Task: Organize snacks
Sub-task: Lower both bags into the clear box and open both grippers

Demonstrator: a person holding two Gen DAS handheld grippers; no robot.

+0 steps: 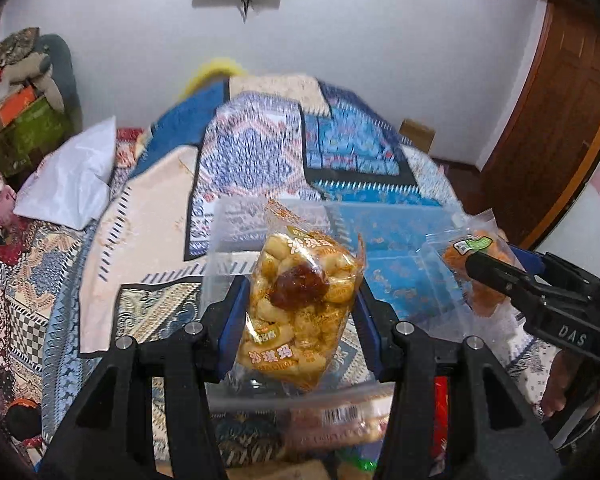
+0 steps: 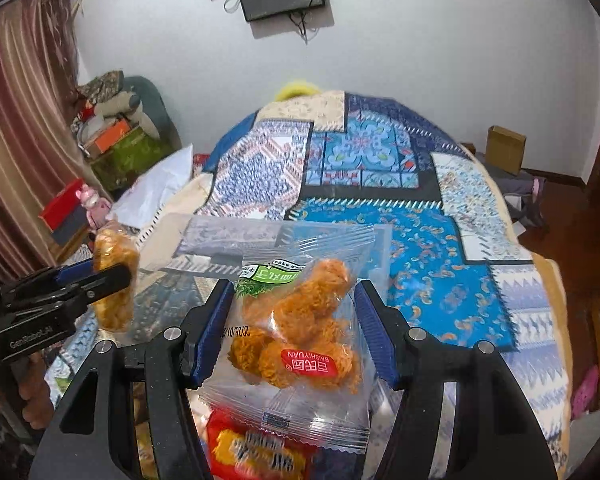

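Note:
My left gripper point(image 1: 298, 300) is shut on a clear packet of yellow sachima cake point(image 1: 300, 304) and holds it up over a clear plastic bin point(image 1: 236, 236) on the bed. My right gripper point(image 2: 296, 320) is shut on a clear packet of orange floss cakes point(image 2: 300, 328) and holds it above the same bin point(image 2: 204, 236). Each gripper shows in the other's view: the right one point(image 1: 496, 276) with its packet point(image 1: 476, 264) at the right, the left one point(image 2: 100, 280) with its packet point(image 2: 114, 276) at the left. More snack packets point(image 1: 340, 420) point(image 2: 256, 452) lie below, blurred.
A patterned quilt point(image 2: 420, 232) covers the bed. A white pillow point(image 1: 72, 176) lies at its left. Boxes and clutter point(image 2: 116, 140) stand by the left wall. A cardboard box point(image 2: 504, 148) and a wooden door point(image 1: 556, 100) are at the right.

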